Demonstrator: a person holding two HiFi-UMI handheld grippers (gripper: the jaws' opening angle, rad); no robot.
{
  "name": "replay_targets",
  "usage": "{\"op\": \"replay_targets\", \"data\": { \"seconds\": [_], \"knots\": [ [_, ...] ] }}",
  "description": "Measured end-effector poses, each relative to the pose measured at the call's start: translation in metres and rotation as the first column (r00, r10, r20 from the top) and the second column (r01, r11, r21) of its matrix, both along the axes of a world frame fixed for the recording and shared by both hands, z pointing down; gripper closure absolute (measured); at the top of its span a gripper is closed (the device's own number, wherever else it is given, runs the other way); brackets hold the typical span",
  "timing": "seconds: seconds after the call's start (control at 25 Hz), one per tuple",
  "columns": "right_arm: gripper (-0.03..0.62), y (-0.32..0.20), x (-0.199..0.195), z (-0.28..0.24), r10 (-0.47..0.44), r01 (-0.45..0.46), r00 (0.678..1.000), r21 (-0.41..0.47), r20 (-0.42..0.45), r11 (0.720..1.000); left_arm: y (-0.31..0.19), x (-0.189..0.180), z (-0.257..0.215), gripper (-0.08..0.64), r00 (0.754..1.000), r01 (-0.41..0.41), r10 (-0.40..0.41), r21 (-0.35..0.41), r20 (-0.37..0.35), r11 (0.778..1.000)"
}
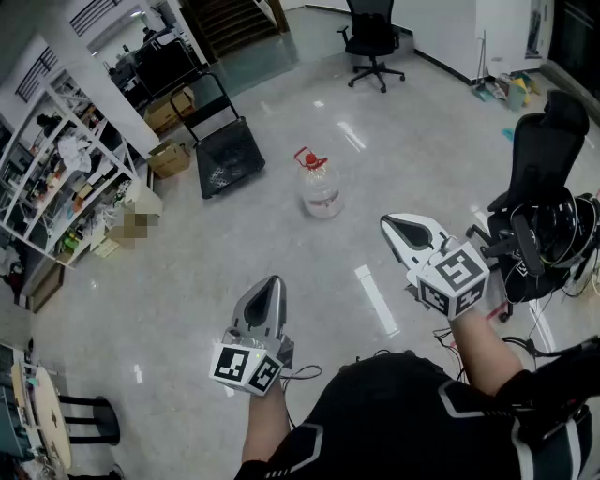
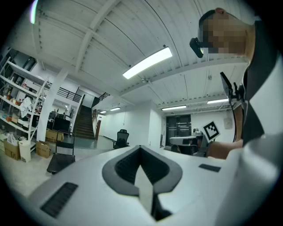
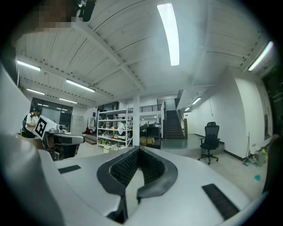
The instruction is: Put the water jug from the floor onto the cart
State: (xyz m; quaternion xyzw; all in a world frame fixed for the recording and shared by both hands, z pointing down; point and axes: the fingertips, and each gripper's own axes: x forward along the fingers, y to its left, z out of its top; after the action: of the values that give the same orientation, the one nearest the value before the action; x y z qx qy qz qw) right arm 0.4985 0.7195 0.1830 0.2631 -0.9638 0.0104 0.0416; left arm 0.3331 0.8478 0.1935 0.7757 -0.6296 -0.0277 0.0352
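The clear water jug (image 1: pixel 322 190) with a red cap stands upright on the shiny grey floor, in the middle of the head view. The black flat cart (image 1: pixel 228 155) with its upright handle sits to the jug's left, and it also shows low on the left as the cart (image 2: pixel 61 161) in the left gripper view. My left gripper (image 1: pixel 273 282) is held level well short of the jug, jaws together and empty. My right gripper (image 1: pixel 388 223) is to the jug's lower right, also shut with nothing in it. Both are apart from the jug. The jug is hidden in both gripper views.
White shelving (image 1: pixel 52 173) packed with goods lines the left wall, with cardboard boxes (image 1: pixel 169 157) beside the cart. One black office chair (image 1: pixel 372 39) stands far back and another chair (image 1: pixel 542 202) close on my right. Stairs (image 1: pixel 230 19) rise at the back.
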Motion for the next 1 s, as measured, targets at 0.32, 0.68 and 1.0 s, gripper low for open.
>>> {"op": "replay_targets", "data": {
  "seconds": [0.32, 0.68, 1.0],
  "knots": [
    [0.591, -0.006, -0.004, 0.001, -0.005, 0.005, 1.000, -0.010, 0.001, 1.000, -0.008, 0.004, 0.001, 0.568, 1.000, -0.003, 0.003, -0.008, -0.003, 1.000],
    [0.591, -0.013, -0.009, 0.003, -0.006, 0.007, 1.000, -0.033, 0.014, 0.999, -0.013, 0.011, -0.001, 0.568, 1.000, -0.026, 0.026, -0.014, 0.002, 1.000],
    [0.591, -0.007, -0.036, 0.004, 0.003, -0.002, 1.000, -0.031, 0.029, 1.000, -0.012, -0.012, 0.003, 0.568, 0.998, -0.055, 0.055, -0.018, 0.006, 0.998]
  ]
}}
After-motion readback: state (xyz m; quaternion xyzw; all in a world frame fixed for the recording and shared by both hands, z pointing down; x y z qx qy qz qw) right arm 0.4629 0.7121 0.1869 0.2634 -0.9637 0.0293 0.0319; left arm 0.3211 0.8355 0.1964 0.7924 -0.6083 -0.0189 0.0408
